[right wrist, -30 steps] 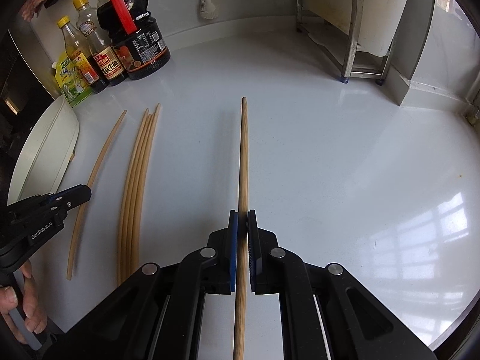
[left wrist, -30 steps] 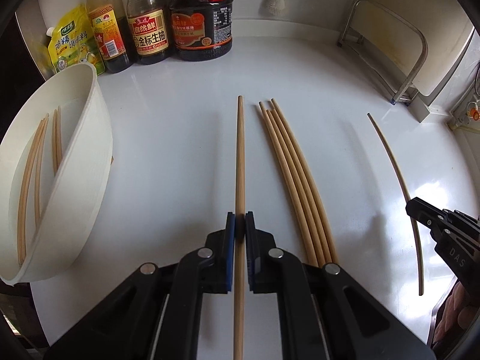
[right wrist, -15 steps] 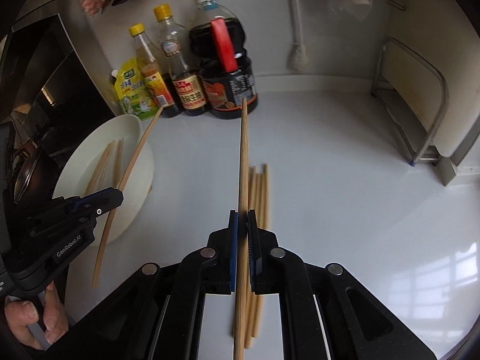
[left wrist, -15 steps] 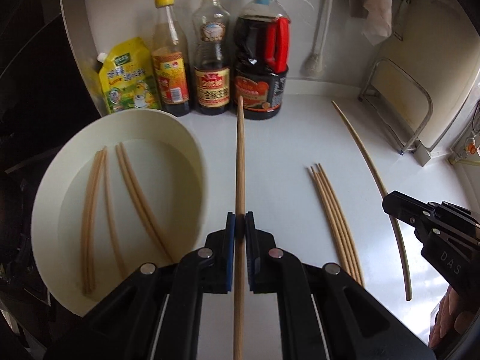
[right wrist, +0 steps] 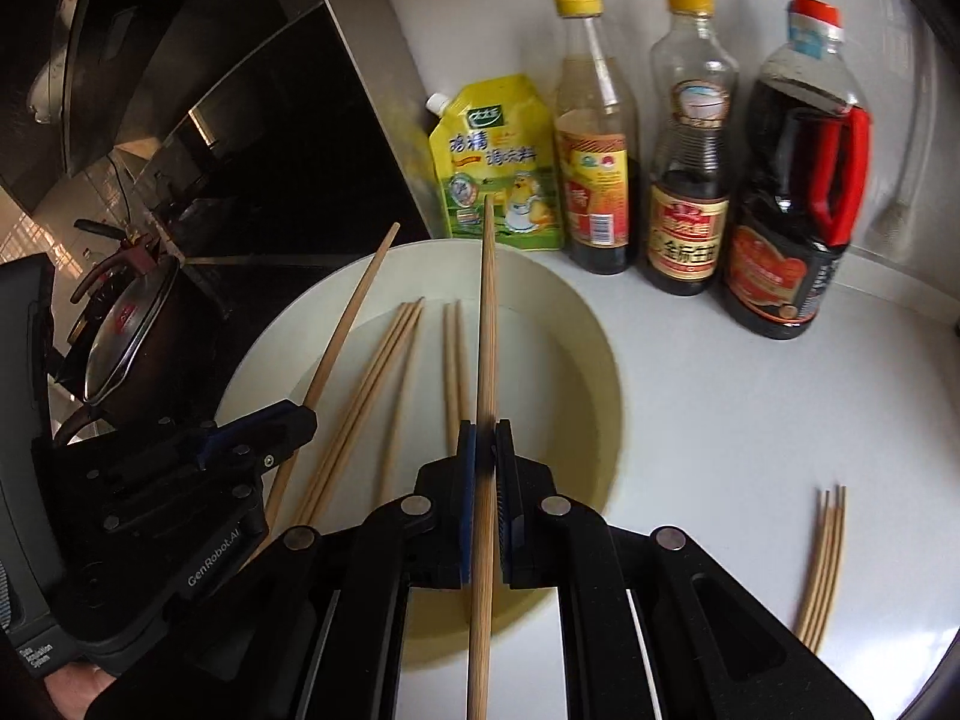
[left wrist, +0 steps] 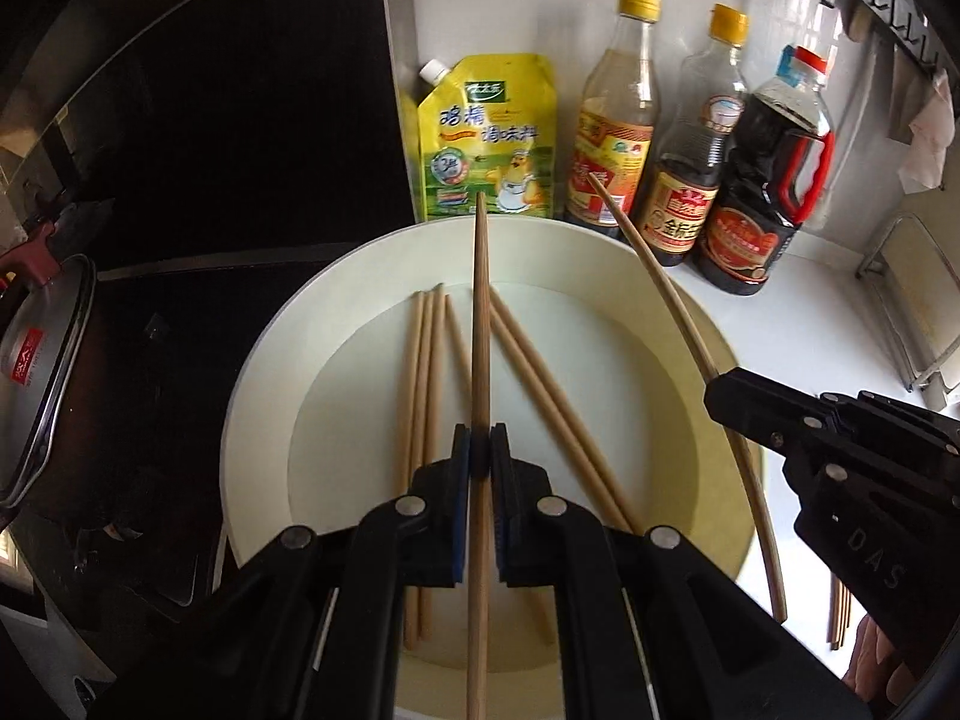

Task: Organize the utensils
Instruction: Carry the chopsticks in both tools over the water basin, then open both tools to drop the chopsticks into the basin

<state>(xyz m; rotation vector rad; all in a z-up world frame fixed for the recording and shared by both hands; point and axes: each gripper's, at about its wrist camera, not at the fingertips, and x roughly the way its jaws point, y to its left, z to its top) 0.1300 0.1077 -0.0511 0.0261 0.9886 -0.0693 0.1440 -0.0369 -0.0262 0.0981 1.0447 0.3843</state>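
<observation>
Now both chopsticks are carried from the counter to above the bowl [left wrist: 252, 396]. One chopstick [left wrist: 480, 324] is clamped by the left gripper [left wrist: 479, 450], one chopstick [right wrist: 487, 324] by the right gripper [right wrist: 485, 450]. Release seems next.

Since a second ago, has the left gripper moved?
Yes. The left gripper, shut on a chopstick, went from the counter beside the loose chopsticks to above the white bowl, nearer the sauce bottles.

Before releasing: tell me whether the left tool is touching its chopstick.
Touching. In the left wrist view, the left tool has its jaws shut on the chopstick, pads pressed against both sides, above the white bowl.
</observation>
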